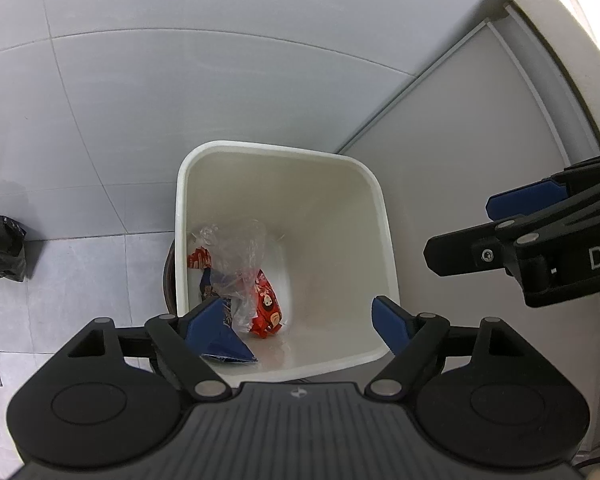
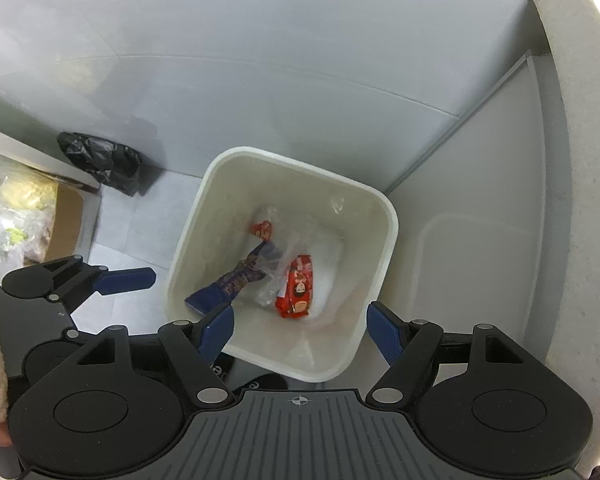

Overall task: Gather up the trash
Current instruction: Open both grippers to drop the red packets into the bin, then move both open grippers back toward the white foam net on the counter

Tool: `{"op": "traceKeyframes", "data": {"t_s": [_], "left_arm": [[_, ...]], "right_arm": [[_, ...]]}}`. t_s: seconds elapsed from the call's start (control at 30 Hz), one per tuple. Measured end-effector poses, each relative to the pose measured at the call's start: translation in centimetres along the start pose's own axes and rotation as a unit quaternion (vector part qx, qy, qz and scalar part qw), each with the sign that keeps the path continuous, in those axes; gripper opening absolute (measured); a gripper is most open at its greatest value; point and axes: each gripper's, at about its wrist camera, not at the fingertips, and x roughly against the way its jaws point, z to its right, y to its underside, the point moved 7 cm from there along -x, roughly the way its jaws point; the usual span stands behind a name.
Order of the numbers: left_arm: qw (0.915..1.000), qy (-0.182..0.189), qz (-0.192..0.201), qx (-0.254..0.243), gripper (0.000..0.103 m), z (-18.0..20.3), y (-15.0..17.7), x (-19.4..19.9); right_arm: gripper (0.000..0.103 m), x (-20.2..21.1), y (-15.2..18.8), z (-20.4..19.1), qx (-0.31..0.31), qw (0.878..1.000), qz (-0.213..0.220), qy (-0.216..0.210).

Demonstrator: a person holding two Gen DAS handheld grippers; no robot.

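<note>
A white trash bin (image 1: pixel 382 216) (image 2: pixel 388 216) stands on the floor in a corner. Inside lie a red snack wrapper (image 1: pixel 266 308) (image 2: pixel 298 286), a blue wrapper (image 1: pixel 224 344) (image 2: pixel 230 282) and a clear plastic bag (image 1: pixel 236 244) (image 2: pixel 296 244). My left gripper (image 1: pixel 300 322) hangs open and empty above the bin's near side. My right gripper (image 2: pixel 300 330) is open and empty above the bin's near rim. The right gripper also shows at the right of the left wrist view (image 1: pixel 500 220); the left gripper shows at the left of the right wrist view (image 2: pixel 112 280).
A crumpled black bag (image 1: pixel 2 254) (image 2: pixel 100 162) lies on the grey tiled floor left of the bin. A cardboard box (image 2: pixel 66 220) with clear plastic in it stands at far left. Grey walls (image 1: pixel 460 184) meet behind the bin.
</note>
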Motion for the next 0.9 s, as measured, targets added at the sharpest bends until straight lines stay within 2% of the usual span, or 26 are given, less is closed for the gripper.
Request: {"op": "traceKeyframes", "data": {"t_s": [0.33,0.5,0.9], "left_arm": [[0.9998,-0.007,0.014,-0.010,0.091,0.4,0.2,1.4],[0.9996,-0.008,0.024,-0.010,0.097,0.3,0.4,2.8],[0.9978,-0.023,0.056,-0.027,0.102,1.7,0.0,7.5]], "right_arm": [[0.075,2.2,0.3,-0.4,-0.015,0.999,0.030,-0.024],[0.082,4.6,0.8,-1.7,-0.003,0.997,0.068,-0.041],[0.089,11.4,3.3,-3.2,0.037,0.984,0.176,-0.014]]}}
